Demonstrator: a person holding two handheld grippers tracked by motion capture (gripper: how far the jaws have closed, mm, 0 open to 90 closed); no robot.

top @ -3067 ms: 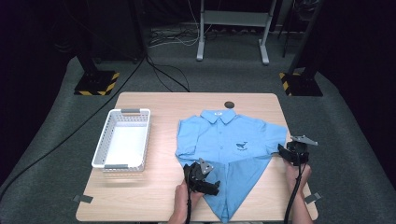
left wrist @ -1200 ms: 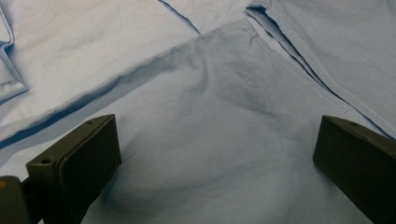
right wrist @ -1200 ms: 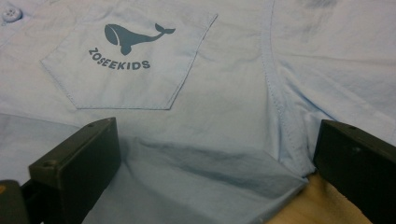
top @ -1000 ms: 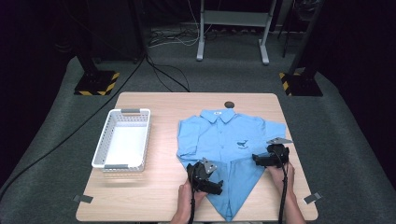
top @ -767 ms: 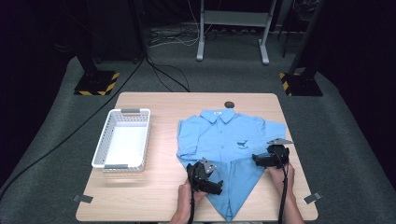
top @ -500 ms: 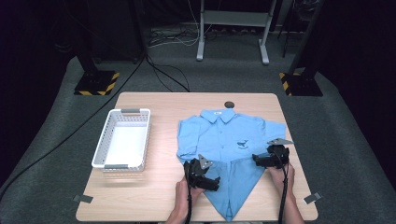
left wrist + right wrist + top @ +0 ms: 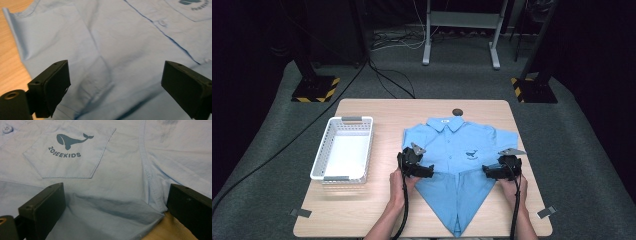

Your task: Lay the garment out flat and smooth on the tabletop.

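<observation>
Both of your grippers sit wide-jawed over the blue shirt, gripping nothing.

Nearest you, the shirt tapers to a folded point at the table's front edge. Your left gripper has just been closing a little, yet its jaws are still spread with flat cloth beneath them; your right gripper gapes over the fold below the pocket (whale print). Farther left stands the white basket; the collar points away.

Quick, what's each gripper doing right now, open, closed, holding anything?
Left gripper: open, jaws just closing slightly, nothing pinched, over the blue shirt.
Right gripper: open, holding nothing, over the shirt's folded edge.
</observation>
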